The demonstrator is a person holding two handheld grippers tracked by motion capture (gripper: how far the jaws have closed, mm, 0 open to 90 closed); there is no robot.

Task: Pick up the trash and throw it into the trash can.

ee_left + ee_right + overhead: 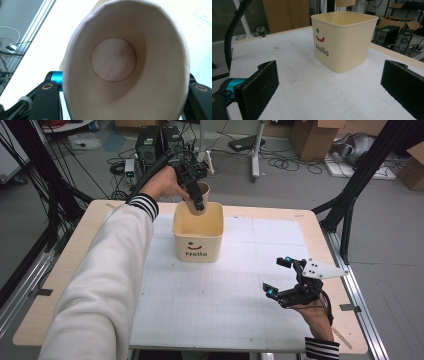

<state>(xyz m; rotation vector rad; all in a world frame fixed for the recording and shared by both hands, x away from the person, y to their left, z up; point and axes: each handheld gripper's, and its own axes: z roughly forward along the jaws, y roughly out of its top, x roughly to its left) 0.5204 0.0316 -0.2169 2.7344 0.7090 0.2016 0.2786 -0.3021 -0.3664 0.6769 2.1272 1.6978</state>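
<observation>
My left gripper point(196, 200) is shut on a tan paper cup point(201, 196), held over the far rim of a cream square bin point(198, 234) with a smiley face and "Hello" on its front. In the left gripper view the paper cup point(125, 65) is squeezed oval between my jaws, and its empty inside and round bottom face the camera. The cup's base hangs just above the cream bin point(344, 40) at the top of the right gripper view. My right gripper point(279, 277) stands open near the table's right front, nothing between its pads point(259, 87).
A white gridded mat point(225, 295) covers the wooden table point(60, 270). A white-sleeved forearm point(110, 280) crosses the left side. Cardboard boxes point(312, 137), computer cases point(150, 145) and cables lie on the floor beyond the far edge.
</observation>
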